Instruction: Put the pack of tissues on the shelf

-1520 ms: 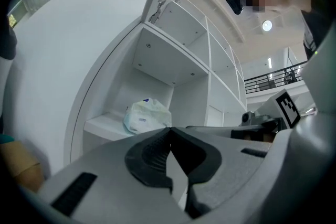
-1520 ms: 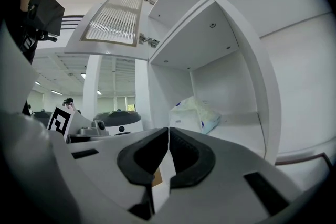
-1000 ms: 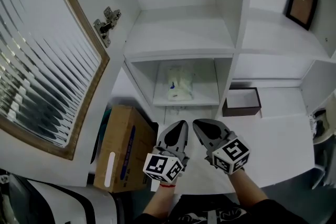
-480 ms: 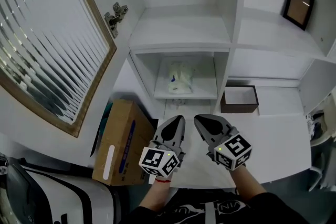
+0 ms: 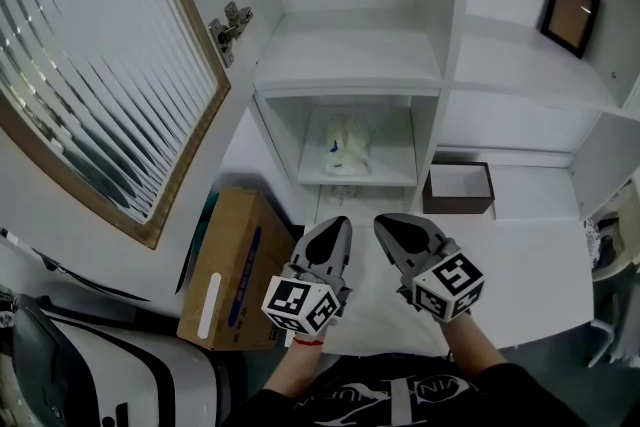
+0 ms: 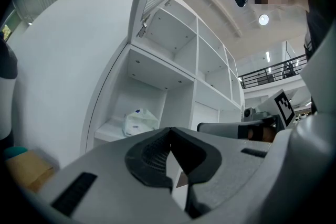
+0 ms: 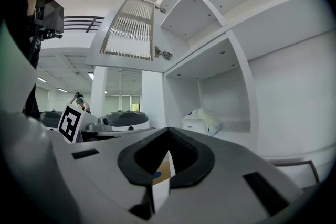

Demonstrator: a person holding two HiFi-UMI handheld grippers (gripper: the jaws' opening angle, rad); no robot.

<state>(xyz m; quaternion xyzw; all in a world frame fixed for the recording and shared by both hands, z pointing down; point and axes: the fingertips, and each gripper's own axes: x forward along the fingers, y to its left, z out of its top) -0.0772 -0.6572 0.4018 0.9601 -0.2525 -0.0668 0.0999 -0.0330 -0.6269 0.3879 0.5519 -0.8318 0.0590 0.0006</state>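
Note:
The pack of tissues (image 5: 347, 146), a white crinkled bag with a blue mark, lies on the lower shelf (image 5: 395, 177) of the white cabinet. It also shows as the pack of tissues (image 6: 139, 121) and the pack of tissues (image 7: 202, 121) in the two gripper views. My left gripper (image 5: 331, 231) and right gripper (image 5: 391, 227) hover side by side in front of the cabinet, well short of the shelf. Both are shut with nothing between the jaws.
An open louvred cabinet door (image 5: 110, 65) swings out at the left. A cardboard box (image 5: 232, 270) stands on the floor below it. A dark open box (image 5: 458, 190) sits on the white counter (image 5: 540, 265), and a framed picture (image 5: 571, 13) leans in the upper right shelf.
The view has drifted slightly; both grippers have stayed shut and close together in front of the cabinet. The tissues have not moved.

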